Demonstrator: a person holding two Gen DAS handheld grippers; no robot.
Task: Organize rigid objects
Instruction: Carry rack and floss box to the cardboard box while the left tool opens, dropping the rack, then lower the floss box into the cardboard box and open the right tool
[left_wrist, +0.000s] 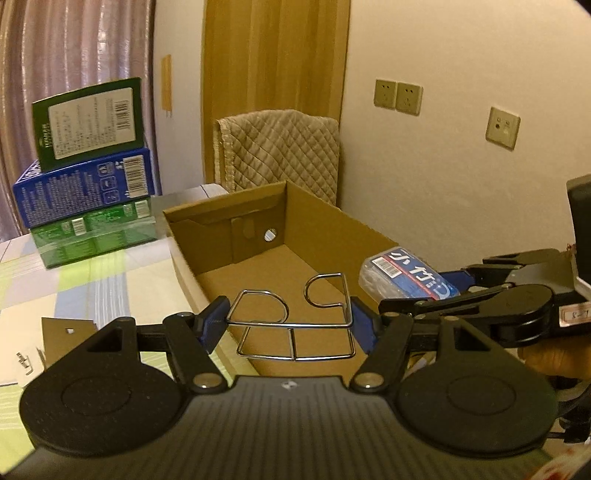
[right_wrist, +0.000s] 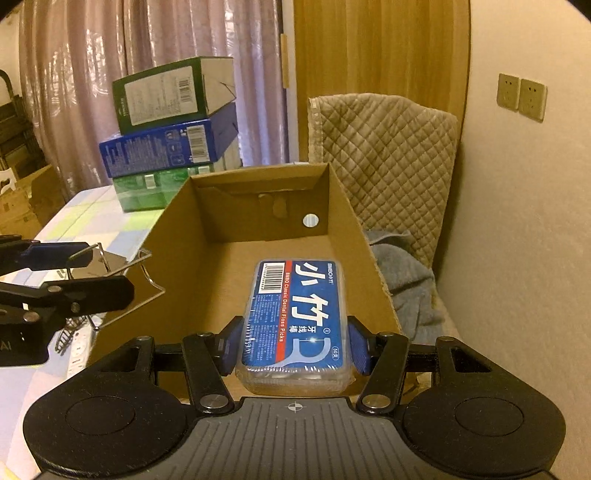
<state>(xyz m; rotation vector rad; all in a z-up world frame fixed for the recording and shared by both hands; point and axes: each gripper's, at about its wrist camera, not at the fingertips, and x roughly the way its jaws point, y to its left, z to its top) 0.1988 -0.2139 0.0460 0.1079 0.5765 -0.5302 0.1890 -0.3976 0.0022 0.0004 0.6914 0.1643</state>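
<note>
My left gripper is shut on a bent chrome wire rack, held above the near end of an open cardboard box. The box is bare inside. In the right wrist view, my right gripper is shut on a clear dental floss pick case with a blue label, above the near end of the same cardboard box. The floss case and right gripper appear at the right of the left view; the left gripper with the wire rack sits left of the box in the right view.
Three stacked cartons, green, blue and green, stand on the checked tablecloth left of the box. A quilted chair back and grey cloth lie beyond and right of it. A wall with sockets is on the right.
</note>
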